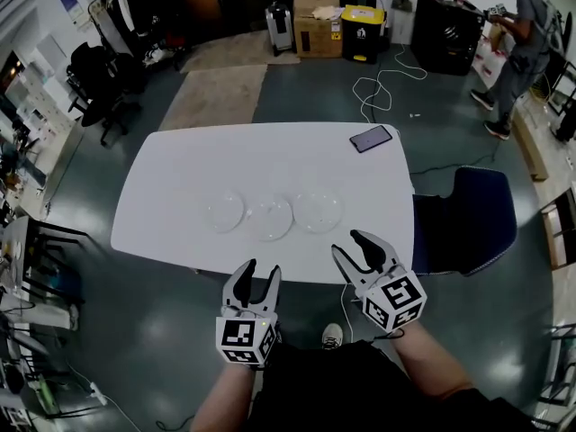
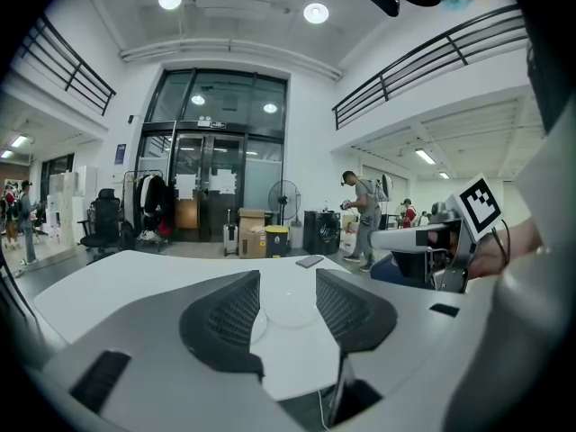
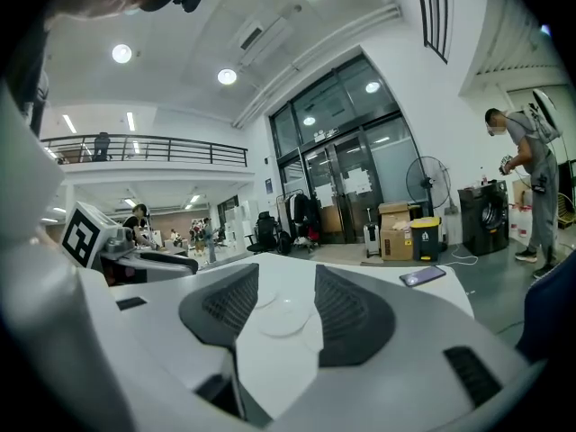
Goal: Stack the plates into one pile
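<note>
Head view: three plates (image 1: 270, 217) side by side, unstacked, on the white table (image 1: 270, 156) near its front edge; left gripper (image 1: 262, 268) and right gripper (image 1: 346, 241) both spread wide, holding nothing, just short of that edge.

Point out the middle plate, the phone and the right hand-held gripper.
middle plate (image 1: 270, 216), head view, its centre.
phone (image 1: 371, 139), head view, middle of its screen.
right hand-held gripper (image 1: 345, 241), head view, midway between its fingertips.

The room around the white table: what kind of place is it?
Probably a lab or workshop hall: bare floor with a loose cable, stacked cardboard boxes by a yellow bin, tall glass doors.
</note>
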Demonstrator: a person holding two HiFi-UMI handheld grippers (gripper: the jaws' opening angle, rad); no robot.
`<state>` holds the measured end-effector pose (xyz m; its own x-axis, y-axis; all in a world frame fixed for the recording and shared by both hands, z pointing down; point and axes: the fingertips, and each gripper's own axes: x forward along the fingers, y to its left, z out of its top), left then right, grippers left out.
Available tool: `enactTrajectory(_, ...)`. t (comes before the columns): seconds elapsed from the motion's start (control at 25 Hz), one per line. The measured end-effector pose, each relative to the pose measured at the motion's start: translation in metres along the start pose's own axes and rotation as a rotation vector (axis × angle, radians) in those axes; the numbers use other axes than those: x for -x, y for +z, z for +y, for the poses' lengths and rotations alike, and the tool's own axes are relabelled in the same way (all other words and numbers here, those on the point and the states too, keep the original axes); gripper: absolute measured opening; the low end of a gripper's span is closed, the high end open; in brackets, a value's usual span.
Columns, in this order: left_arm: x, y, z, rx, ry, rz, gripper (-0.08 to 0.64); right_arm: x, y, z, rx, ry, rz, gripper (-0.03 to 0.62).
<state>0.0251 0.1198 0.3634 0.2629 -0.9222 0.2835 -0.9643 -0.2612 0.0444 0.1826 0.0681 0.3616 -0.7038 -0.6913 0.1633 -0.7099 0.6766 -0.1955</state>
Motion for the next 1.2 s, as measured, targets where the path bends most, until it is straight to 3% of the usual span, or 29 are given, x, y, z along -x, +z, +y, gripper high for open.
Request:
enactTrajectory(0.28,-0.012,0.003,-0.002,-0.017,-0.027,-0.002,0.199,-0.005,-0.001,-0.012,-0.023,-0.036,-0.004,0.198)
enactTrajectory(0.6,-0.03,-0.001,0.033,-0.003,-0.061,0.004,0.201,-0.034,-0.002,-0.007,-0.046,-0.089,0.009,0.198)
enactTrajectory(1.2,-0.054,-0.009,0.167,0.03,-0.061,0.058,0.201,-0.158,-0.002,0.053,-0.048,-0.089,0.053,0.199)
